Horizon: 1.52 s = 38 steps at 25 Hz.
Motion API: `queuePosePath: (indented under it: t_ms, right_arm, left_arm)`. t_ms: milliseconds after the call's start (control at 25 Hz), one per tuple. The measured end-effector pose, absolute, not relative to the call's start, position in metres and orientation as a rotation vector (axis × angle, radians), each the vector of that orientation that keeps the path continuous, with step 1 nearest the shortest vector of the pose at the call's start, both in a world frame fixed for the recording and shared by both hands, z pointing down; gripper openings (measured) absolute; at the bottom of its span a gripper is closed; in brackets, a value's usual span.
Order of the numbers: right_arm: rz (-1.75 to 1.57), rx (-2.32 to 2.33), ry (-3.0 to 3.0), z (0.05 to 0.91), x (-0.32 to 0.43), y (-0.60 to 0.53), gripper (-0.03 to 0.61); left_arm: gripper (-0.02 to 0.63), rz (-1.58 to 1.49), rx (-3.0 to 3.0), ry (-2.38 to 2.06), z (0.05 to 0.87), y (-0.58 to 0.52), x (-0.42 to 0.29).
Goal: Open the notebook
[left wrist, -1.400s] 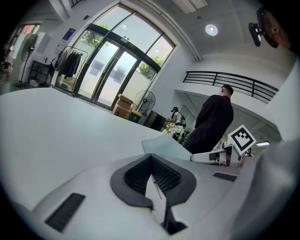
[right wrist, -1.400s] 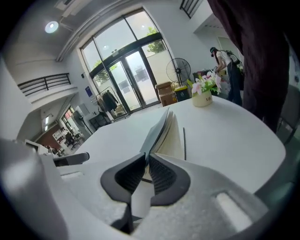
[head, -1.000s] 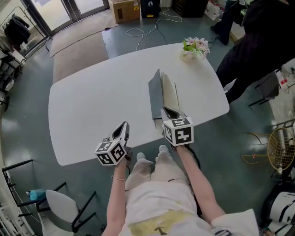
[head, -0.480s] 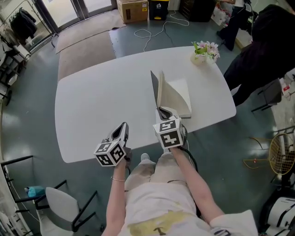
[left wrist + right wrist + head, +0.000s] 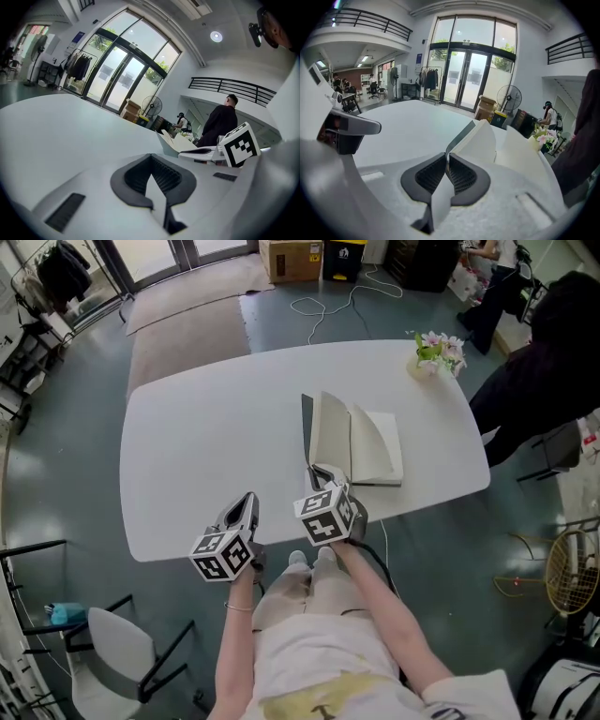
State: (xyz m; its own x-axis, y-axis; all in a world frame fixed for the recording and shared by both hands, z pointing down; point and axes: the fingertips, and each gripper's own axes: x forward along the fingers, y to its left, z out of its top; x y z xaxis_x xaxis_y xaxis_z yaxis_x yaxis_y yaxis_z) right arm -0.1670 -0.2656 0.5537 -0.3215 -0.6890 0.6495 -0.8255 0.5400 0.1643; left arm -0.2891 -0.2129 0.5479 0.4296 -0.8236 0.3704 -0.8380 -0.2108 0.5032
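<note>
Notebook [image 5: 356, 442] half open: right tool [image 5: 321, 472] clamping upright grey cover [image 5: 307, 427], pages [image 5: 380, 448] lying right; laying cover flat remaining. Left tool [image 5: 248, 502] clenched, empty.

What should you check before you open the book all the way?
1. Right gripper shut on the cover: ok.
2. Only the grey cover between its jaws, no pages: ok, as far as the right gripper view shows.
3. Notebook resting on the table: ok.
4. Cover lying flat and open: not ok, it stands nearly upright.
5. Bare table to the left of the cover to lay it on: ok.
6. Left gripper shut, holding nothing, apart from the notebook: ok.
</note>
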Motion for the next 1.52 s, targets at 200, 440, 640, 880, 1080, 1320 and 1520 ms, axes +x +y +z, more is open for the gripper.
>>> queuePosePath:
  t_ms: [200, 440, 640, 880, 1080, 1320, 1520]
  right_arm:
    - [0.229, 1.141, -2.063, 0.578, -0.180, -0.268, 0.031]
    - [0.203, 1.083, -2.033, 0.600, -0.197, -0.266, 0.032]
    - [0.207, 1.048, -2.010, 0.620, -0.201, -0.268, 0.032]
    - [0.213, 1.029, -1.981, 0.631, -0.208, -0.268, 0.032]
    - [0.226, 1.028, -1.958, 0.641, -0.210, -0.268, 0.032]
    - [0.228, 1.042, -1.953, 0.642, -0.212, -0.266, 0.032]
    - [0.242, 1.042, -1.979, 0.642, -0.215, -0.264, 0.039]
  left_arm:
    - [-0.002, 0.041, 2.009, -1.406, 0.552, -0.211, -0.289]
    - [0.000, 0.051, 1.986, -1.420, 0.557, -0.206, -0.296]
    - [-0.002, 0.062, 1.962, -1.440, 0.565, -0.202, -0.302]
    - [-0.001, 0.059, 1.944, -1.450, 0.566, -0.200, -0.315]
    - [0.000, 0.057, 1.942, -1.449, 0.568, -0.198, -0.321]
    - [-0.001, 0.057, 1.945, -1.440, 0.570, -0.198, -0.325]
    - [-0.002, 0.060, 1.957, -1.426, 0.570, -0.198, -0.323]
